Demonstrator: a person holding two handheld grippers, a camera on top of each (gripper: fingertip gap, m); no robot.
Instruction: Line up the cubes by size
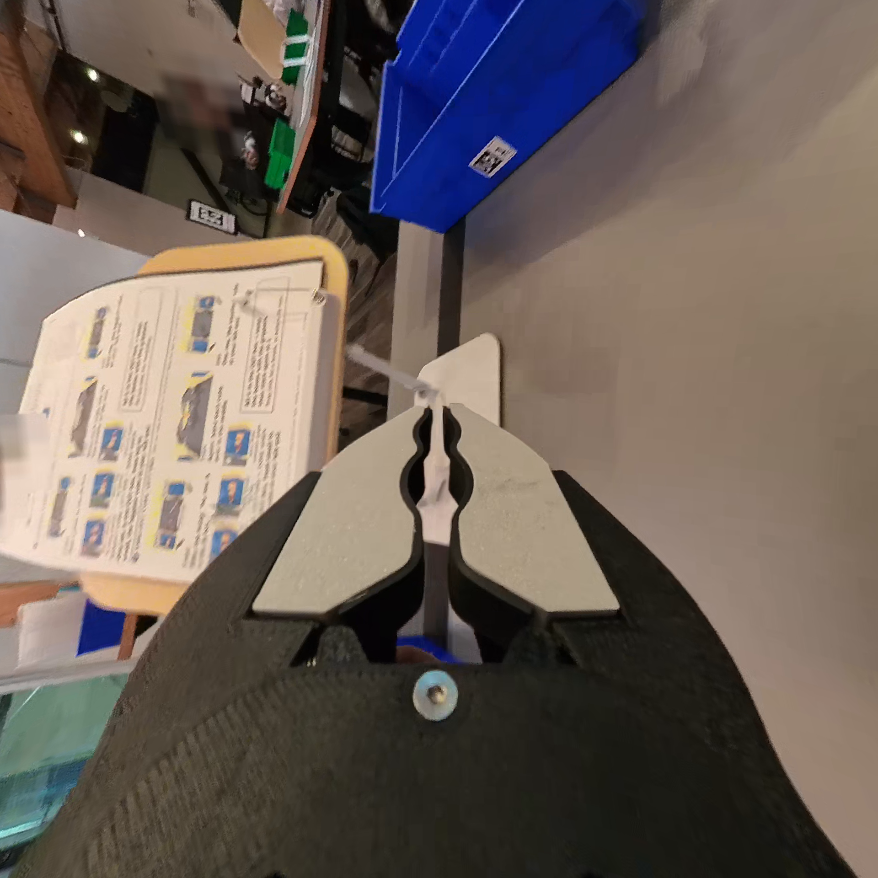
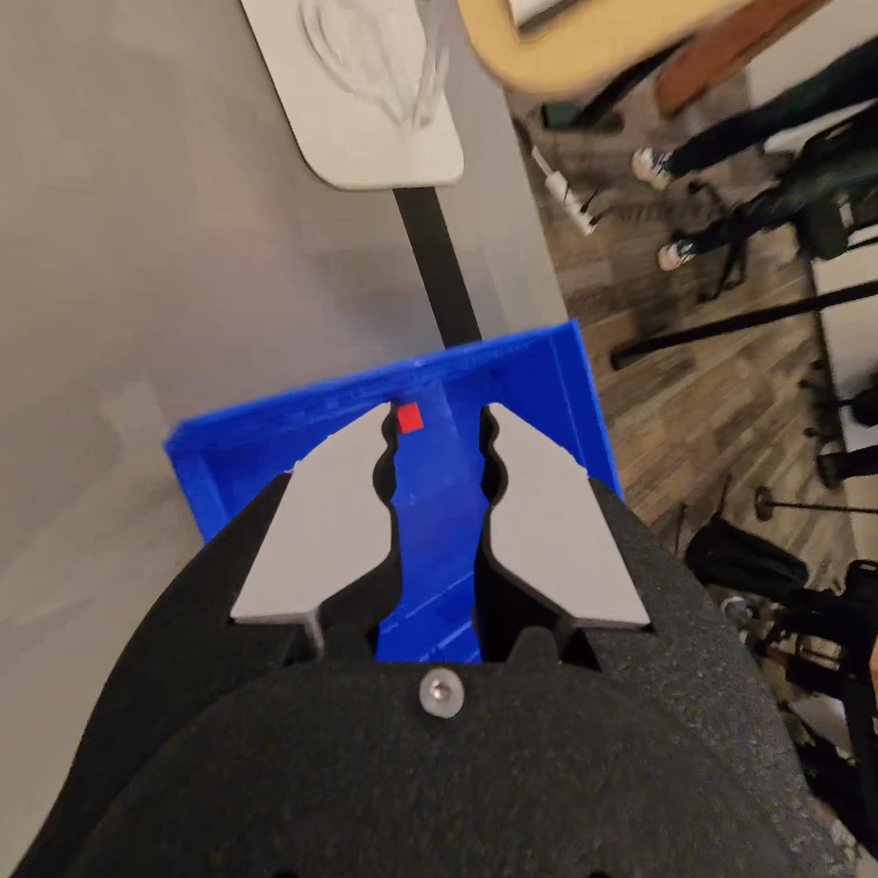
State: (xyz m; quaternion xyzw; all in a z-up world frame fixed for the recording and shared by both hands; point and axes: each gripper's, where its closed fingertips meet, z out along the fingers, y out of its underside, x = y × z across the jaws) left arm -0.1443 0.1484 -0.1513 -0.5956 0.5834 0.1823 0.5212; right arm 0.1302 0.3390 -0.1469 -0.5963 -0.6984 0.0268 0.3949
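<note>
— Where lay the red cube (image 2: 409,418)?
— Inside the blue bin (image 2: 584,394), just ahead of the right gripper (image 2: 439,408), beside its left fingertip, untouched; fingers spread.
— And the left gripper (image 1: 436,415)?
— Nearly clenched on a thin white piece (image 1: 434,470), facing away from the bin.

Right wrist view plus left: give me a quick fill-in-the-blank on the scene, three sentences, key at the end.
1. The small cube lying inside the bin is ____ in colour.
2. The bin that holds the cube is ____ in colour.
3. The jaws of the right gripper stand ____ above the bin, with nothing between them pressed.

Missing words: red; blue; open
</note>
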